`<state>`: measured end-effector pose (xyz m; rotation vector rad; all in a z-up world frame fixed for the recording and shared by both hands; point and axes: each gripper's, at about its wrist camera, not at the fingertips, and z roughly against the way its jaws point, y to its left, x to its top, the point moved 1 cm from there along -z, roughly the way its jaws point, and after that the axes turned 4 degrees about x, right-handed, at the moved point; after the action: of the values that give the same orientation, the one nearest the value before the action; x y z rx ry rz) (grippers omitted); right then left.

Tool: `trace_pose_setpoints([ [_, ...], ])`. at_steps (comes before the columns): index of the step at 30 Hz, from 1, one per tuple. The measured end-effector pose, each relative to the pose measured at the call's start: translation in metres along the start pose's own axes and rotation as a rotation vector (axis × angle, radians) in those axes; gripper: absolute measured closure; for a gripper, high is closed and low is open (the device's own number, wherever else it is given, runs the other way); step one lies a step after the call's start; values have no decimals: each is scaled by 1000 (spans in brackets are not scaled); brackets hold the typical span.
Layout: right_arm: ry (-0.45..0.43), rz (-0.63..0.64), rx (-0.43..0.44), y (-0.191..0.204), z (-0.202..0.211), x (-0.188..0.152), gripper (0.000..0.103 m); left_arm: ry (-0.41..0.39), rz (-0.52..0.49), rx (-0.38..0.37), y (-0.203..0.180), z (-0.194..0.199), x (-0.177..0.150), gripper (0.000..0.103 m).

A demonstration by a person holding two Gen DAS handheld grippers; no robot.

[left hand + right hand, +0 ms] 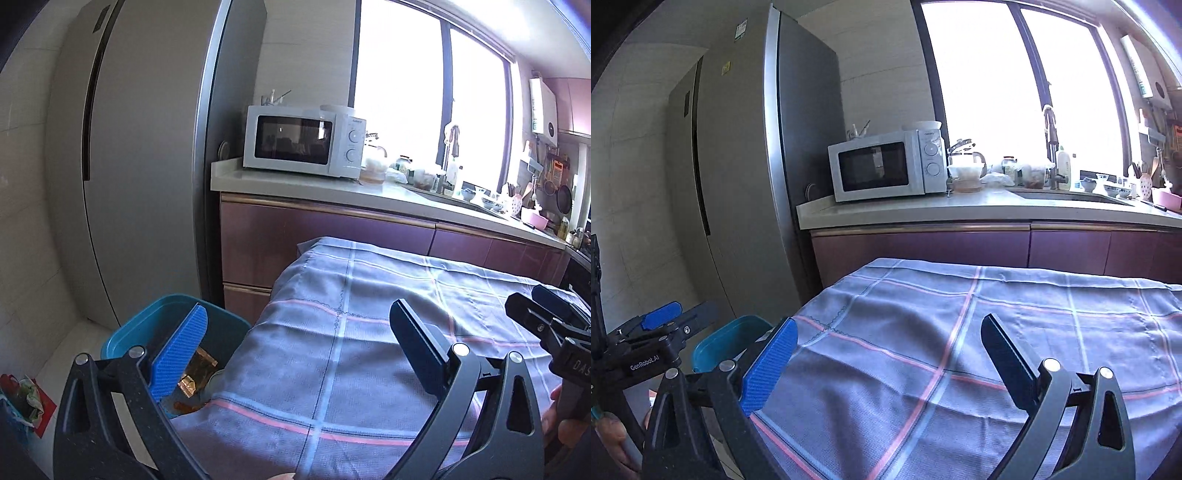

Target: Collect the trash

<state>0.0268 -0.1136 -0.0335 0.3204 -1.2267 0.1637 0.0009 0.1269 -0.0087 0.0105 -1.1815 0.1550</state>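
Observation:
A teal bin (122,332) stands on the floor off the table's left edge, with golden wrappers (197,371) and orange scraps (186,408) inside. My left gripper (299,325) hangs wide open above the table's left part, nothing between its blue pads; its left pad overlaps the bin in the picture. My right gripper (886,339) is likewise wide open and empty over the checked tablecloth (960,350). The bin (720,343) shows at lower left in the right wrist view. Each gripper appears at the edge of the other's view, the right gripper (546,314) and the left gripper (665,321).
A tall grey fridge (147,147) stands left of a counter (295,184) carrying a white microwave (303,140), jars, a sink and dishes under a bright window. Purple cabinets (960,247) lie behind the table. A red bag with clutter (26,398) sits on the floor at left.

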Motion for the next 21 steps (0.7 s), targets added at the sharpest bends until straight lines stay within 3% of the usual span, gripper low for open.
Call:
trace_pose_setpoints([
  [21, -114, 1, -96, -22, 53, -4, 7, -112, -54, -73, -47, 24, 0, 6],
])
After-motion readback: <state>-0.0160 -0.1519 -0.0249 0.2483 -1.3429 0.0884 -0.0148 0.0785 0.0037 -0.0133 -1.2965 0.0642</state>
